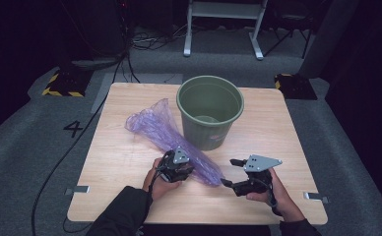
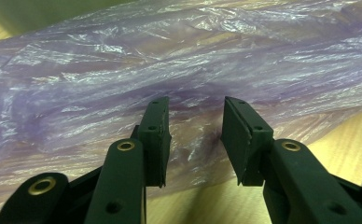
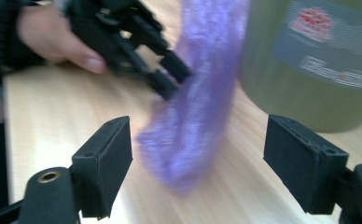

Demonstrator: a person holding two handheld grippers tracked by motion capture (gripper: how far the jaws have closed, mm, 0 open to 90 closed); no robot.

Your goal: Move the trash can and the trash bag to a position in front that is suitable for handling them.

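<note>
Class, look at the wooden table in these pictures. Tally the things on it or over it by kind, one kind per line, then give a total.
Purple plastic bag: 1
Green bucket: 1
Hand-held grippers: 2, the left gripper at the bag with its jaws apart, and the right gripper with its jaws wide, near the bag's end
Total: 4

Both forearms wear dark sleeves, the left sleeve (image 1: 122, 211) reaching to the wrist, the right cuff (image 1: 297, 227) showing at the 5 o'clock corner of the high view. The left gripper (image 1: 188, 169) and right gripper (image 1: 228, 172) are black, angular frames, each topped by a grey three-cornered plate (image 1: 260, 162) dotted with small dark holes. In the gripper views the jaws are matt black bars ending in flat rectangular pads (image 2: 156, 135), with brass-coloured pivot bushings (image 2: 125, 146) and small recessed screw holes along the links.
</note>
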